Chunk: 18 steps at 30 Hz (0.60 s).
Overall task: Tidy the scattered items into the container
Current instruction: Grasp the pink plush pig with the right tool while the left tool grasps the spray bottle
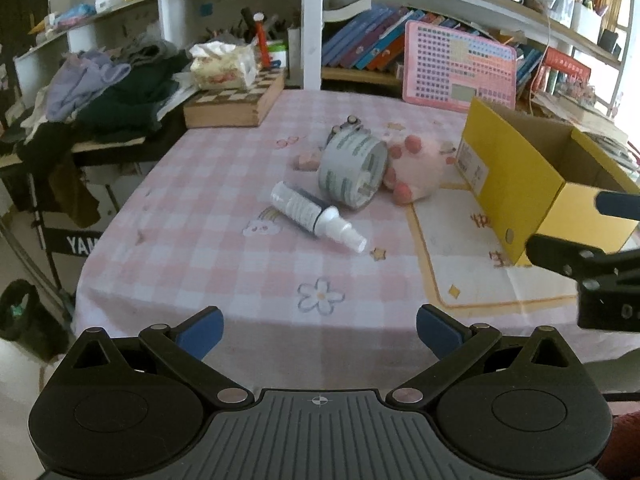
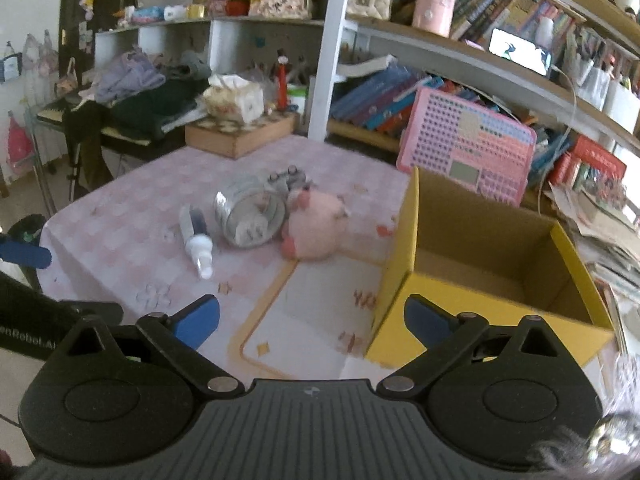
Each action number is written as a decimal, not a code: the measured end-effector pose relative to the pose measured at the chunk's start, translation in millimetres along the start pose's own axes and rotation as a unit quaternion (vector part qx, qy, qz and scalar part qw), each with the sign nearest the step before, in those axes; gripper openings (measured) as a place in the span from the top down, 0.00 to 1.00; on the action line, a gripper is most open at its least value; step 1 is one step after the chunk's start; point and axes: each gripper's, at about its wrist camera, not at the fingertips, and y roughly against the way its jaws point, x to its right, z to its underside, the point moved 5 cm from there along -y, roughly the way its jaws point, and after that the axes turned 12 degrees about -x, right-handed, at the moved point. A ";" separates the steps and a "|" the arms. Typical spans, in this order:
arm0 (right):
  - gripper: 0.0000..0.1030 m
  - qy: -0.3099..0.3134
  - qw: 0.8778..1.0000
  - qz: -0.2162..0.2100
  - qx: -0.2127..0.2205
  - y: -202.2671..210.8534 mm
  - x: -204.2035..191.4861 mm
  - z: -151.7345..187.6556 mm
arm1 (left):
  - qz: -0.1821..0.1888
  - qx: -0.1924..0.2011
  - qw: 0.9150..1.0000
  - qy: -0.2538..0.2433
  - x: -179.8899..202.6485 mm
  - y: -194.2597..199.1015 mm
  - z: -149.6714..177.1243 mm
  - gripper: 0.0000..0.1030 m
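Observation:
A white spray bottle [image 1: 316, 213] lies on the pink checked tablecloth, also in the right wrist view [image 2: 196, 238]. Behind it a grey tape roll [image 1: 353, 172] [image 2: 251, 214] leans against a pink plush toy [image 1: 414, 168] [image 2: 316, 227]. A small metal clip [image 1: 349, 124] [image 2: 289, 178] sits behind the roll. An open yellow cardboard box [image 1: 516, 184] [image 2: 472, 240] stands at the right, empty inside. My left gripper [image 1: 319, 330] is open and empty, above the near table edge. My right gripper [image 2: 311, 320] is open and empty, next to the box's near corner; it shows in the left wrist view [image 1: 572, 232].
A wooden chessboard box [image 1: 236, 104] with a tissue pack stands at the back left. A pink pegboard [image 1: 460, 68] leans against bookshelves behind the table. Clothes are piled on a side desk [image 1: 108, 92] at the left. A black bin [image 1: 24, 312] is on the floor.

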 end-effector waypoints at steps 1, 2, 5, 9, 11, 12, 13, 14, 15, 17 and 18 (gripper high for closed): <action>0.07 0.004 1.000 -0.003 0.001 -2.9 1.6 -4.6 | 0.002 0.003 1.000 0.001 0.9 -1.1 -3.1 0.00; 0.08 0.009 1.000 -0.006 0.002 -6.2 2.5 -9.1 | 0.003 0.005 1.000 0.002 1.9 -2.8 -6.6 0.00; 0.11 0.028 0.999 -0.014 0.003 -16.4 3.5 -22.4 | 0.007 0.008 1.000 0.006 4.9 -9.8 -17.6 0.00; 0.17 0.054 0.998 -0.024 0.005 -31.6 6.7 -44.3 | 0.009 0.013 1.000 0.022 4.3 -21.0 -33.3 0.01; 0.22 0.062 0.998 -0.028 0.002 -40.6 9.7 -56.4 | 0.009 0.014 0.999 0.031 2.9 -28.0 -41.8 0.01; 0.24 0.064 0.997 -0.032 -0.002 -45.5 11.9 -62.5 | 0.009 0.014 0.999 0.035 2.4 -31.2 -45.7 0.01; 0.26 0.065 0.997 -0.038 -0.007 -50.3 14.1 -67.8 | 0.008 0.014 0.999 0.039 2.0 -34.5 -49.6 0.01; 0.27 0.065 0.997 -0.043 -0.012 -55.4 16.1 -72.6 | 0.007 0.014 0.999 0.042 2.3 -37.5 -53.2 0.01; 0.29 0.067 0.997 -0.046 -0.017 -59.9 17.7 -76.3 | 0.006 0.013 0.999 0.044 2.4 -41.1 -57.0 0.01; 0.29 0.071 0.996 -0.050 -0.026 -68.7 20.5 -83.7 | 0.006 0.011 0.999 0.048 3.3 -48.1 -64.1 0.01; 0.29 0.073 0.996 -0.052 -0.029 -72.3 22.1 -86.7 | 0.007 0.009 0.999 0.049 3.9 -51.2 -66.9 0.01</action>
